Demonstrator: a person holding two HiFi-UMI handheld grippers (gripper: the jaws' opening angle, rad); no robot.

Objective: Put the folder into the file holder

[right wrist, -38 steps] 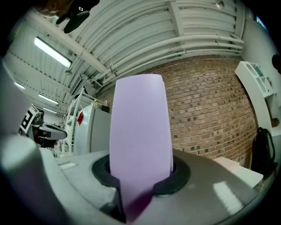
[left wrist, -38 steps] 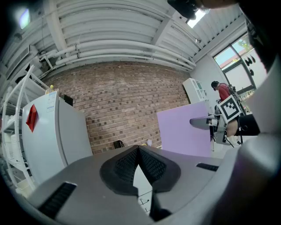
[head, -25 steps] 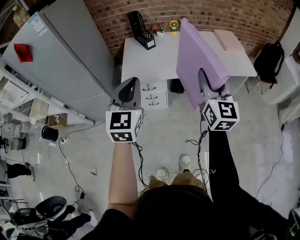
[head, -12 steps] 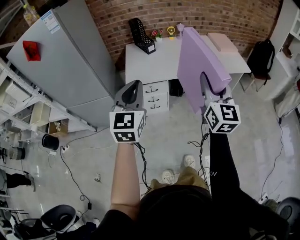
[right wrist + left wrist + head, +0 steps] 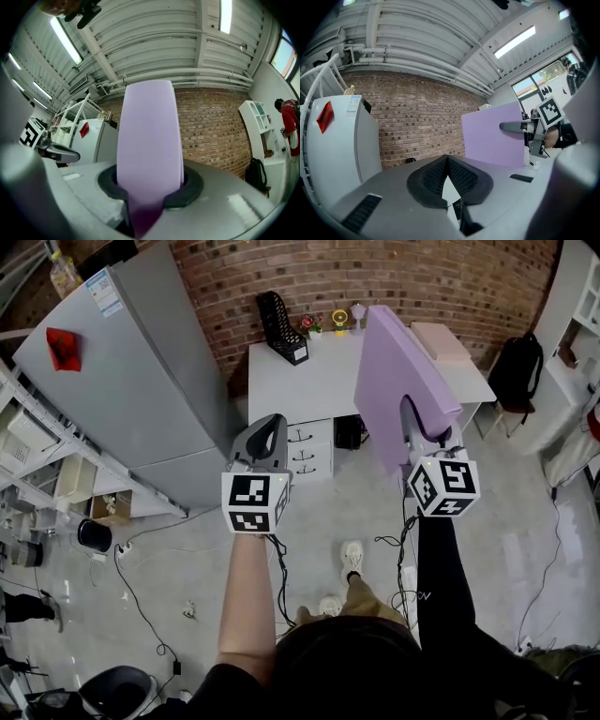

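Down at the near end, my shoes stand on the grey floor, and both arms reach forward over it.

My left gripper has its jaws together at the tips with nothing between them. It hangs in the air short of the desk's near edge, in line with its left half.

My right gripper is clamped on the folder. The pads press on both faces at its near lower edge. The folder is pale purple and stands upright on edge in the air. From the head view it covers the middle of the desk's right half. It is well apart from the file holder.

A white drawer unit sits under the desk's near edge, left of the middle.

The black mesh file holder stands at the desk's far left corner, its open side up. Just right of it, along the far edge, is a small flower pot. A flat pinkish box lies at the far right corner.

A brick wall runs behind the desk. A grey refrigerator stands off the desk's left edge, and a black backpack off its right edge.
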